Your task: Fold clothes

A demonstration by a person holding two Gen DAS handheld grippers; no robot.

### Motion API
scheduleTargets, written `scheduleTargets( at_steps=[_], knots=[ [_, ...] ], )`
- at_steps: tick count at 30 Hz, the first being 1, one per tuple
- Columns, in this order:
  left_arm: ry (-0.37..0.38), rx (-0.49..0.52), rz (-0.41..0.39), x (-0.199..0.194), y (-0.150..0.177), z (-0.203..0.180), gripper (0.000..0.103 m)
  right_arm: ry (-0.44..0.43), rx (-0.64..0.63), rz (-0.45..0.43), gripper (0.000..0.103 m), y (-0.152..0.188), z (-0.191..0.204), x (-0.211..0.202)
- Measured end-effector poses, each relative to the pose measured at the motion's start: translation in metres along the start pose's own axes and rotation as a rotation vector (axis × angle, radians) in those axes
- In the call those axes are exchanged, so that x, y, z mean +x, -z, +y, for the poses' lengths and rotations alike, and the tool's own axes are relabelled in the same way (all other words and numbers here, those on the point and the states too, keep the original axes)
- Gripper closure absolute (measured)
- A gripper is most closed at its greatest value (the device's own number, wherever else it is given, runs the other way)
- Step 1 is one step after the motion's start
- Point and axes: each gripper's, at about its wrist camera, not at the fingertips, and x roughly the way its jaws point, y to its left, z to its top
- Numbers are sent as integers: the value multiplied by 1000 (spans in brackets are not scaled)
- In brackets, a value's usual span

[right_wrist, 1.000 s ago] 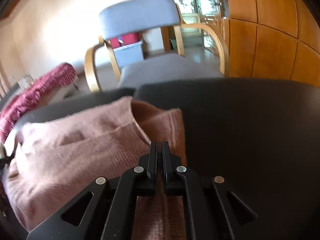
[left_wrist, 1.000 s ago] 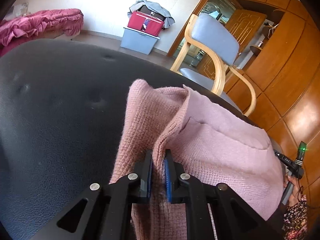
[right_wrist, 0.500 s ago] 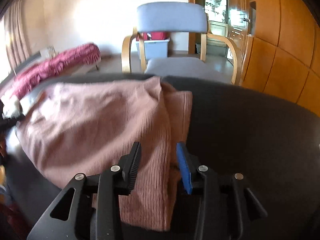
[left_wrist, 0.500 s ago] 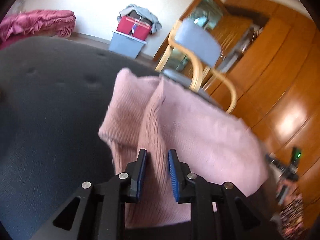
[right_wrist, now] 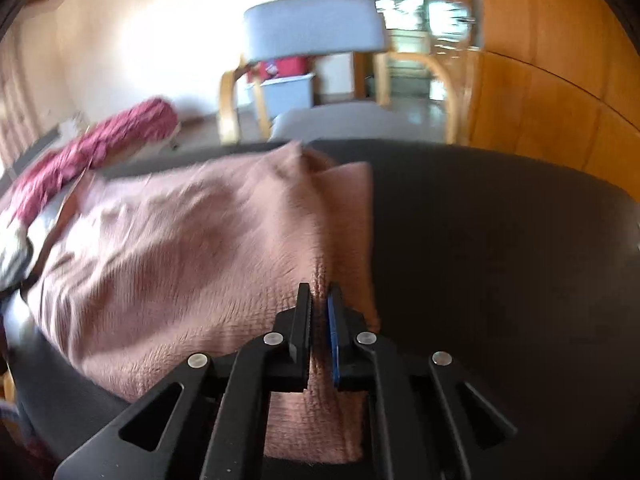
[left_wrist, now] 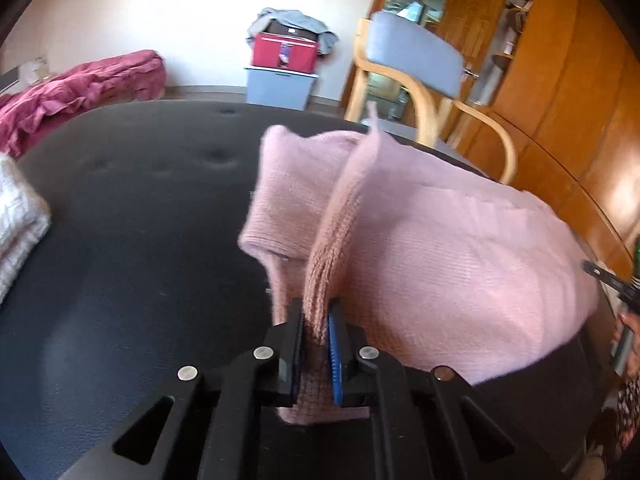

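A pink knitted sweater (left_wrist: 440, 248) lies folded on a black padded surface (left_wrist: 120, 240). My left gripper (left_wrist: 316, 314) is shut on a raised ridge of its near left edge, and the cloth stands up from between the jaws. In the right wrist view the sweater (right_wrist: 180, 248) spreads to the left. My right gripper (right_wrist: 319, 304) is shut on its near right edge, with knit pinched in the narrow gap. The right gripper (left_wrist: 612, 280) and a hand (left_wrist: 630, 328) show at the left view's right edge.
A white knitted cloth (left_wrist: 16, 216) lies at the surface's left edge. Beyond the far edge stand a wooden chair with a grey back (left_wrist: 412, 52), a red box on a pale blue bin (left_wrist: 280, 80), a magenta bedspread (left_wrist: 80, 84) and wooden cabinets (left_wrist: 560, 80).
Half a second ago both grippers stood open around the sweater's edges. Both have now shut on the cloth, and the left edge stands up higher.
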Motion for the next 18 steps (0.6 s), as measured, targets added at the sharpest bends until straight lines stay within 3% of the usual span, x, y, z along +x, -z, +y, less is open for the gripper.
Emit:
scheduleTargets(
  at_steps=[2,4,6,7,9,13,16,18],
  knots=[
    [7,-32,-13,-2,0,4,94,31,31,9,96,4,-8,2],
    [16,-45,-51,-9,-4,2,91,3,47,48,96,10,-11,13],
    [24,-58,-90,-17,-8,0,91,6,54,20,94,5,-10,3],
    [28,-64,-109,-21,-10,-1,91,17,59,-1,87,2,-10,-5],
    [37,-77,-148,-28,-14,-3,90,65,78,-57,86,-5,-7,-22],
    [68,-89,-214,-41,-24,-10,84,-69,14,-143,86,-19,27,-42],
    [178,-2,-160,-18,-41,-43,84,-146,-139,-99,86,-21,81,-25],
    [189,61,-96,8,-49,-62,84,-158,-226,-54,86,-20,114,-4]
  ],
)
